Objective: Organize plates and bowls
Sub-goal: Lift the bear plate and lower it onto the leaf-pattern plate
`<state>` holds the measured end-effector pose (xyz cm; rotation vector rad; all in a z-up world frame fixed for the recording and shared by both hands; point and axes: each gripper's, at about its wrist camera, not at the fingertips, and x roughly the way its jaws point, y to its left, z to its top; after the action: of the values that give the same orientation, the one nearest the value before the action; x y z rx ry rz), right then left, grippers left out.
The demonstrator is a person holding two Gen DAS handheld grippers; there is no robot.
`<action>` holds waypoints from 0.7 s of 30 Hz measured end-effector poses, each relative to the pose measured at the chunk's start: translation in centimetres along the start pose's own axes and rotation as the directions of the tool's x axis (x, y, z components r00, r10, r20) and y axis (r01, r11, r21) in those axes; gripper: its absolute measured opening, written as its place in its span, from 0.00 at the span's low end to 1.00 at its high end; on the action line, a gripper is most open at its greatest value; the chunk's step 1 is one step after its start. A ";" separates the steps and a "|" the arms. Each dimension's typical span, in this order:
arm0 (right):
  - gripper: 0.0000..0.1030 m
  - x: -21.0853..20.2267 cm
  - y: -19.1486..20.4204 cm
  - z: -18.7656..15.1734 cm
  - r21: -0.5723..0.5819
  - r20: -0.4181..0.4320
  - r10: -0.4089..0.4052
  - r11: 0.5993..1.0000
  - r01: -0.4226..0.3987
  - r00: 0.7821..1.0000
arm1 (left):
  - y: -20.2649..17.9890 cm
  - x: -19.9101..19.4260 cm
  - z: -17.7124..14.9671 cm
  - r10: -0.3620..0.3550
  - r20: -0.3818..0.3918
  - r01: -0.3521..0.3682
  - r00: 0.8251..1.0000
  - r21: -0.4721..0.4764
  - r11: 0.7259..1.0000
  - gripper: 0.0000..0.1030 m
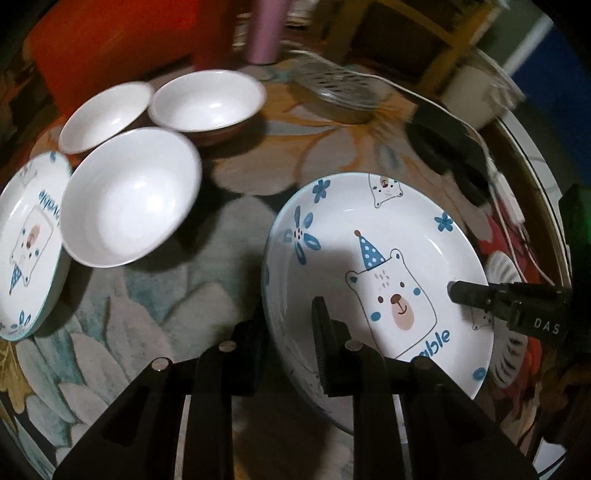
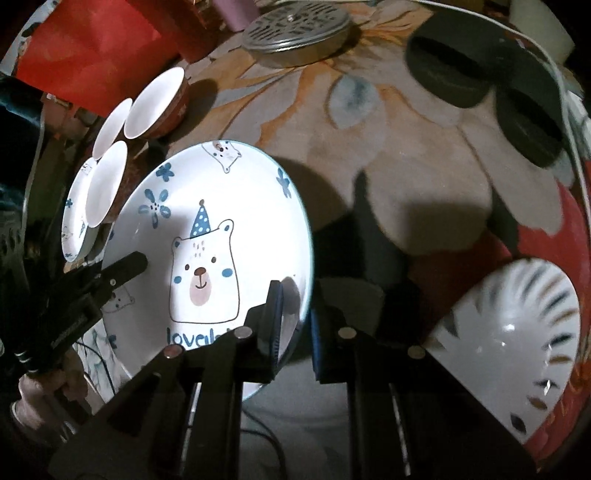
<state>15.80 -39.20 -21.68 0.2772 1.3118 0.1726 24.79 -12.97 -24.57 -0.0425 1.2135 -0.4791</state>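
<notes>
Bear plate (image 1: 373,258) held off the floral tablecloth (image 1: 258,162) by both grippers; left gripper (image 1: 291,325) clamped on its left rim, right gripper (image 2: 295,321) clamped on its right rim; plate tilted, face up; 3 white bowls (image 1: 129,195) sit well apart, left.

A home dining table (image 1: 258,173): floral cloth, white bowls (image 1: 129,195), bear-print plates (image 1: 376,273), a steamer rack (image 2: 295,27).

Left claw (image 1: 288,332) and right claw (image 2: 295,325) both clamped, angled steeply downward.
</notes>
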 end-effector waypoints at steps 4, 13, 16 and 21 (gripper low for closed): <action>0.14 -2.3 -1.9 -1.9 0.045 0.025 -0.019 0.999 0.018 0.999 | -2.9 -0.4 -0.5 -0.031 0.003 0.031 1.000 0.071 0.997 0.21; 0.14 -4.5 -7.0 -4.2 0.170 0.037 -0.068 0.984 0.060 0.997 | -10.3 0.3 -1.6 -0.105 -0.035 0.109 0.994 0.194 0.975 0.21; 0.14 -5.1 -8.7 -4.9 0.208 0.034 -0.087 0.975 0.078 0.996 | -12.6 1.0 -2.0 -0.115 -0.053 0.124 0.992 0.225 0.966 0.21; 0.14 -6.1 -11.9 -6.0 0.256 0.032 -0.116 0.961 0.104 0.993 | -16.3 2.4 -2.8 -0.132 -0.084 0.150 0.988 0.274 0.950 0.21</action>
<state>8.12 -51.63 -20.94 0.4223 1.2998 -0.0980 17.51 -27.94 -23.10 0.1302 1.2004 -0.7795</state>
